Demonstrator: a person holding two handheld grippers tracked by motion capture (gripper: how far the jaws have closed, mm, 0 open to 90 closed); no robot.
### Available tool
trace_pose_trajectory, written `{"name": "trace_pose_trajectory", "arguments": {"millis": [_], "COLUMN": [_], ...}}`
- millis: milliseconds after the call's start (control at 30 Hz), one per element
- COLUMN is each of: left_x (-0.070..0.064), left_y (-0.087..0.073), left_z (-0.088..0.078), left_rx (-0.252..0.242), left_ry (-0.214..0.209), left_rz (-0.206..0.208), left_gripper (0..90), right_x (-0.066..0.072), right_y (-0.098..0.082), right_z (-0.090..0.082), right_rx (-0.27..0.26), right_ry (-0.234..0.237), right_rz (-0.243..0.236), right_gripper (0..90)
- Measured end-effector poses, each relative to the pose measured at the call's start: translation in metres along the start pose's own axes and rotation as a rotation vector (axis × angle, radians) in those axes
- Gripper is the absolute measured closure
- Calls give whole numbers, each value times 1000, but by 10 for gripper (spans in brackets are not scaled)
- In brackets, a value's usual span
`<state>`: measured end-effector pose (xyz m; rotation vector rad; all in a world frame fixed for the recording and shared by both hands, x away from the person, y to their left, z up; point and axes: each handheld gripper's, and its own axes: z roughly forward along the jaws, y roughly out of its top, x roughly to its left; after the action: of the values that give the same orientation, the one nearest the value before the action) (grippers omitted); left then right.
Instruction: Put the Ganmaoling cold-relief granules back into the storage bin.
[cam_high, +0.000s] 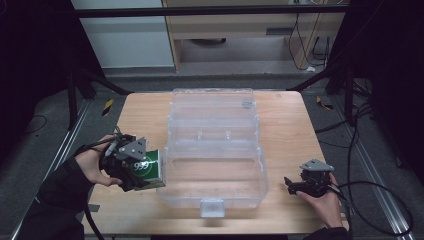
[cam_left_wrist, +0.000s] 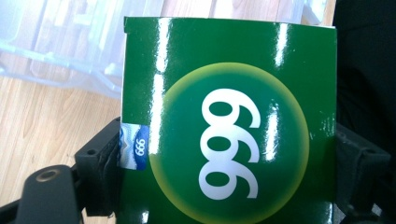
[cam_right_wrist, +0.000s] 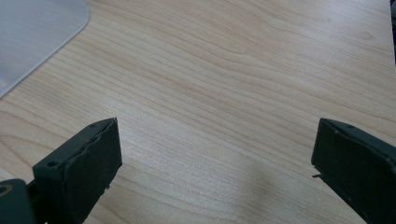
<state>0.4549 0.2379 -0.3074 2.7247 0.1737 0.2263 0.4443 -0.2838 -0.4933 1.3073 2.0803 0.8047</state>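
A glossy green carton (cam_left_wrist: 229, 121) printed with a white "999" in a yellow-ringed circle sits between the jaws of my left gripper (cam_left_wrist: 224, 172), which is shut on it. In the high view that carton (cam_high: 146, 169) is held at the table's left, just beside the left wall of a clear plastic storage box (cam_high: 215, 175) whose lid lies open toward the back. My right gripper (cam_high: 295, 186) rests low at the table's front right, right of the box. In the right gripper view its jaws stand wide apart over bare wood, open (cam_right_wrist: 212, 163), with nothing between them.
The wooden table (cam_high: 285, 125) carries the clear box in its middle; the box's latch tab (cam_high: 212, 207) faces the front edge. A corner of the box (cam_right_wrist: 32, 32) shows at upper left in the right gripper view. Black cables (cam_high: 380, 200) trail off the table's right side.
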Motion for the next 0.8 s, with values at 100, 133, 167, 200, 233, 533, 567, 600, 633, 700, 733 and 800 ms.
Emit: {"name": "trace_pose_trajectory", "arguments": {"millis": [100,133,167,200,233,533,567,600,633,700,733,800], "left_x": [1,1,1,1,2,2,1,1,3,3,3,3], "left_y": [7,13,13,18,20,40,41,41,45,48,48,51], "left_z": [2,5,5,7,8,21,23,23,27,29,29,33], "left_rx": [-3,-9,-9,-10,-10,-16,-1,-1,-17,-17,-17,-17], "left_ry": [-4,-7,-7,-10,-11,-34,-40,-40,-38,-41,-41,-46], "left_rz": [17,27,27,39,47,72,52,52,83,89,89,100], "left_gripper": [146,145,145,146,146,146,146,146,146,146,147,146], "right_x": [0,0,0,0,0,0,0,0,0,0,0,0], "right_y": [0,0,0,0,0,0,0,0,0,0,0,-1], "right_z": [0,0,0,0,0,1,0,0,0,0,0,1], "right_rx": [0,1,1,0,0,-1,-1,0,0,0,0,-1], "right_ry": [2,3,3,3,3,7,7,7,7,7,7,8], "right_rz": [0,1,1,0,1,3,3,3,3,3,3,3], "right_gripper": [21,21,21,21,21,21,21,21,21,21,21,21]}}
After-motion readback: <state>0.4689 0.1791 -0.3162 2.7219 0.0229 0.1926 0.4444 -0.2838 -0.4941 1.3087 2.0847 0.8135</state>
